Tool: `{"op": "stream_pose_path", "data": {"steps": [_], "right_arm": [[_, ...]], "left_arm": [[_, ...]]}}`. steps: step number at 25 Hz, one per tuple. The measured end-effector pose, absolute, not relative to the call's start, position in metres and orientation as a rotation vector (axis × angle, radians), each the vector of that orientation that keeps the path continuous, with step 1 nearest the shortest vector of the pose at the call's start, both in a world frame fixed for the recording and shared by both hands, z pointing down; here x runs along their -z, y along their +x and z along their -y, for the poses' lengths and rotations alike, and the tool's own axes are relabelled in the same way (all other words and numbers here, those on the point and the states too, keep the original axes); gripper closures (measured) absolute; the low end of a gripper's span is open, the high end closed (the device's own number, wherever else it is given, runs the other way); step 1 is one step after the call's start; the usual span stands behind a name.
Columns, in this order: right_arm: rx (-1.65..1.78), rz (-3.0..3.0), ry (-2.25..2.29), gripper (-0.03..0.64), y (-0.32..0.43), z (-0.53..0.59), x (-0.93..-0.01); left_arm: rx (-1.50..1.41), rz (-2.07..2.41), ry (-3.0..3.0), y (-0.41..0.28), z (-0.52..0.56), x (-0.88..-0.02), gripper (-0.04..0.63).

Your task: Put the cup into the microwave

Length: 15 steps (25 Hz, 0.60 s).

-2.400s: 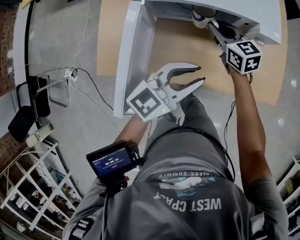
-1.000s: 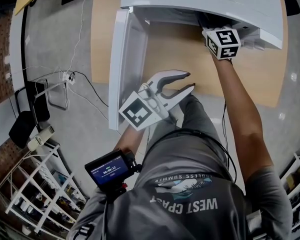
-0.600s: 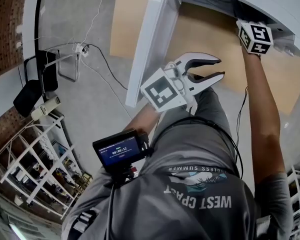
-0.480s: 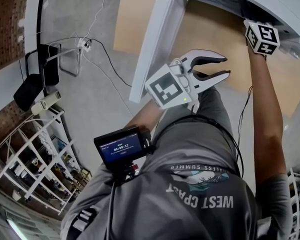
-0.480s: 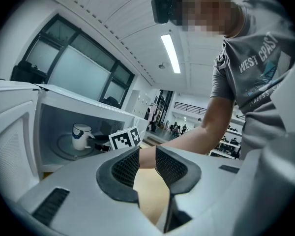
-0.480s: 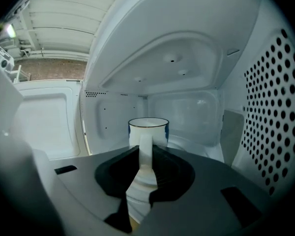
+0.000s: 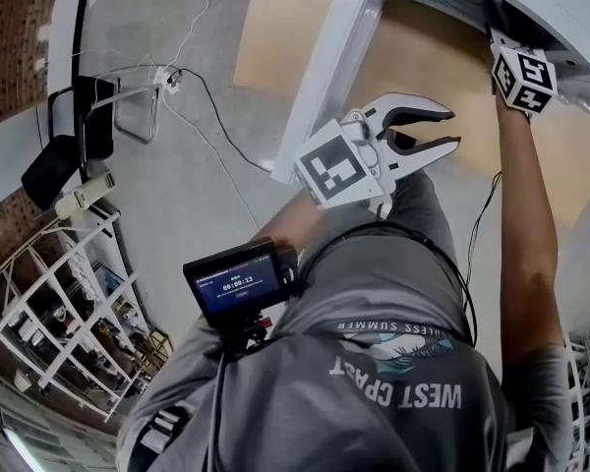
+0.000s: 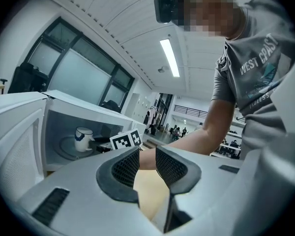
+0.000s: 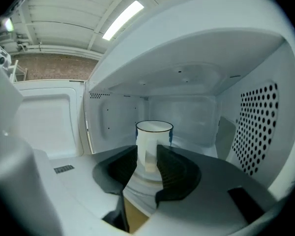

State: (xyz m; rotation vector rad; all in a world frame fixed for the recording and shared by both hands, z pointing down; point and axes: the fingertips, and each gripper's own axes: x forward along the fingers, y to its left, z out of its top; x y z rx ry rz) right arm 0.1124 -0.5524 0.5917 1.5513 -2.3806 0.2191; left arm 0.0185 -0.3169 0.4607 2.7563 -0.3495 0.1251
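Microwave (image 9: 196,107) walls ring the cup (image 9: 154,134), upright on the turntable (image 8: 64,149) inside. Right tongs (image 9: 146,151) gape around its handle (image 9: 148,162), unclamped. Left tongs (image 7: 450,128) gape empty outside. Probably ceramic: stiff, weighty, slick, chippable; hold the handle.

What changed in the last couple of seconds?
The right gripper carried the cup from the mouth of the microwave to deep inside and let go: the cup now stands on the turntable, jaws apart. The left gripper stayed open and empty beside the open door.
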Motion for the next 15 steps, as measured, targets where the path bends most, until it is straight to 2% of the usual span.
{"op": "stream_pose_path", "data": {"steps": [8, 12, 15], "right_arm": [[-0.193, 2.347, 1.624, 0.505, 0.103, 0.517, -0.578], [-0.237, 2.393, 1.635, 0.583, 0.099, 0.49, -0.562], [-0.311, 2.437, 1.614, 0.597, 0.096, 0.47, -0.557]], "left_arm": [[-0.076, 0.316, 2.801, -0.005, 0.295, -0.447, 0.488], [-0.064, 0.295, 2.818, -0.01, 0.279, -0.436, 0.488], [-0.072, 0.278, 2.835, -0.011, 0.268, -0.433, 0.488]]}}
